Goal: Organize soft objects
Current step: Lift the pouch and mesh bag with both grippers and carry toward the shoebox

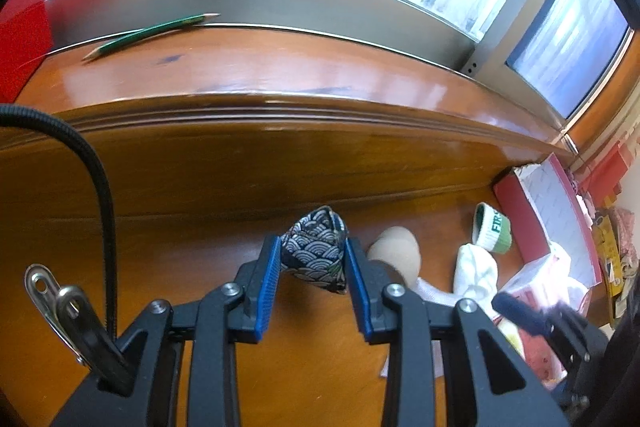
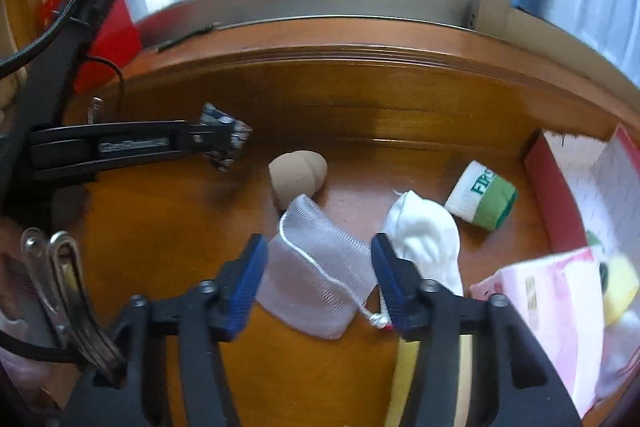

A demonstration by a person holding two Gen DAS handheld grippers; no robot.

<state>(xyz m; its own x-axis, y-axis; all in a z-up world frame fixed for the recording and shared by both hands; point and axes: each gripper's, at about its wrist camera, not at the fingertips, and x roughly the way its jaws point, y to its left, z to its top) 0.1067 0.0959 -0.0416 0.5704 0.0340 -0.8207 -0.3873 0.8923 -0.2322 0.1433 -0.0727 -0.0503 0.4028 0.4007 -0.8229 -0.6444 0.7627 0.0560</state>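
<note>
My left gripper [image 1: 313, 242] is shut on a small fabric pouch [image 1: 316, 247], dark blue with a white wave pattern, and holds it above the wooden desk [image 1: 320, 367]. From the side, the right wrist view shows the same left gripper [image 2: 230, 141] with the pouch [image 2: 242, 131] sticking out past its fingers. My right gripper [image 2: 319, 239] stands open over a white mesh drawstring bag [image 2: 320, 279] that lies flat between its blue pads. A beige rolled sock [image 2: 298, 173], a white sock [image 2: 424, 235] and a white-and-green rolled sock [image 2: 482, 199] lie behind it.
A red box [image 2: 548, 187] with a white lining stands at the right, with a pink packet [image 2: 548, 307] in front of it. A yellow strip [image 2: 404, 367] lies under the right gripper. A green pencil [image 1: 152, 33] rests on the raised sill [image 1: 280, 67] below the window.
</note>
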